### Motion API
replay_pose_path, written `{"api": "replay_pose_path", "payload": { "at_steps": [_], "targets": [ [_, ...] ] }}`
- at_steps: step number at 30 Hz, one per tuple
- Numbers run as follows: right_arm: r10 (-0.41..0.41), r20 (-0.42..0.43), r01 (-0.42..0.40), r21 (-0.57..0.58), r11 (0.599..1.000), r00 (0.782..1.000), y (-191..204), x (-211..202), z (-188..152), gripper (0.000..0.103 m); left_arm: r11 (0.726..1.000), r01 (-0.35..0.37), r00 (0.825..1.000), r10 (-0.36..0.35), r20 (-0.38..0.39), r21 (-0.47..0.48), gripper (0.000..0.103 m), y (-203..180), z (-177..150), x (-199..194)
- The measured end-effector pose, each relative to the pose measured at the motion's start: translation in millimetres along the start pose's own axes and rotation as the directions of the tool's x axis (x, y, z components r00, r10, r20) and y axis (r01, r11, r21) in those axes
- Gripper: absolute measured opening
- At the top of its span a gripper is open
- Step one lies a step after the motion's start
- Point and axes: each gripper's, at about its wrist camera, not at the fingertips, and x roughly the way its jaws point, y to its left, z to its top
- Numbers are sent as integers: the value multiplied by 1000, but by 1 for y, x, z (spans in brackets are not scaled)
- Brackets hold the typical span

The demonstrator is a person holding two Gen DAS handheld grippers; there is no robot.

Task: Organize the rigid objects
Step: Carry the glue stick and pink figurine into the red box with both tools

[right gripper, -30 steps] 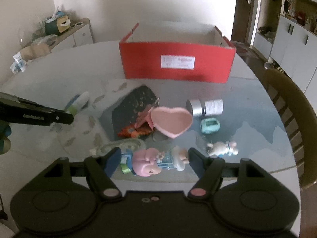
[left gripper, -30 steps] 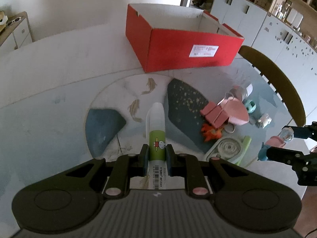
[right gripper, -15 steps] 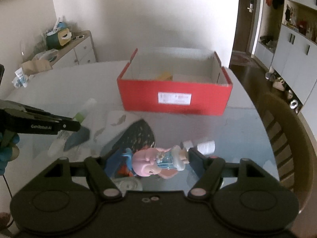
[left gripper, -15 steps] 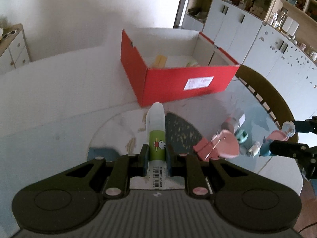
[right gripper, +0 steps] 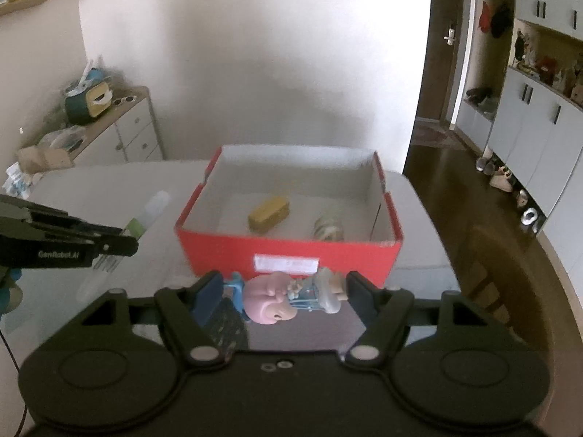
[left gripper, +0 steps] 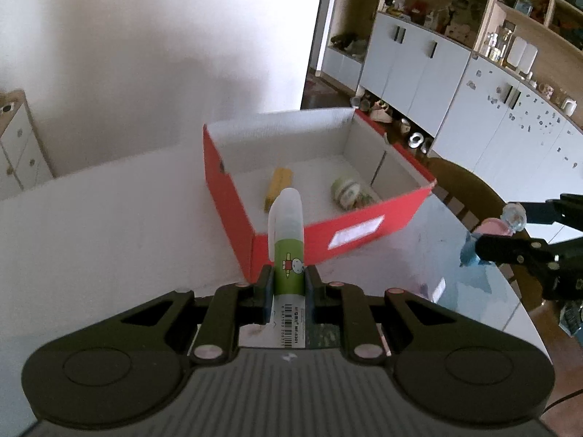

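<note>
My left gripper (left gripper: 288, 284) is shut on a glue stick (left gripper: 288, 240) with a green label and a clear cap, held above the table short of the red box (left gripper: 349, 236). My right gripper (right gripper: 284, 291) is shut on a small figurine (right gripper: 288, 296) with a pink head and blue body, lying crosswise between the pads, just in front of the red box (right gripper: 291, 251). Inside the box lie a yellow block (right gripper: 269, 214) and a roll of tape (right gripper: 328, 227). Each gripper shows at the edge of the other's view, the left gripper (right gripper: 120, 242) and the right gripper (left gripper: 499, 233).
The box stands on a round glass-topped table (left gripper: 109, 225). A wooden chair (left gripper: 470, 189) stands at the table's right side. White cabinets (left gripper: 437, 73) line the right wall, and a low drawer unit (right gripper: 120, 134) with clutter stands at the back left.
Both grippers rose with their objects and moved toward the red box; its inside came into view. The loose items on the table dropped out of sight below.
</note>
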Motion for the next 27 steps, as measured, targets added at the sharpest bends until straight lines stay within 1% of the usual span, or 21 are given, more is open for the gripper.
{"api": "replay_pose_path", "payload": {
  "at_steps": [6,13,19,24,27],
  "targets": [
    [-10,21,11,-15,1000,1000,-10,23,30,73,999,-10,1000,10,10,30,17,-4,35,17],
    [-17,28,18,-36,999,999,-19,52,51,73,997,-18,1000,16,24,74,17,-8,76,43],
    [-14,14,14,-47,999,1000,-29,80,57,73,996,-22,1000,20,20,82,17,-10,101,74],
    [-12,-5,12,-74,997,1000,-32,105,60,73,997,-18,1000,19,-8,76,17,-10,116,104],
    [-10,-31,7,-88,996,999,-33,123,58,73,996,-32,999,33,-17,88,17,-12,123,123]
  ]
}}
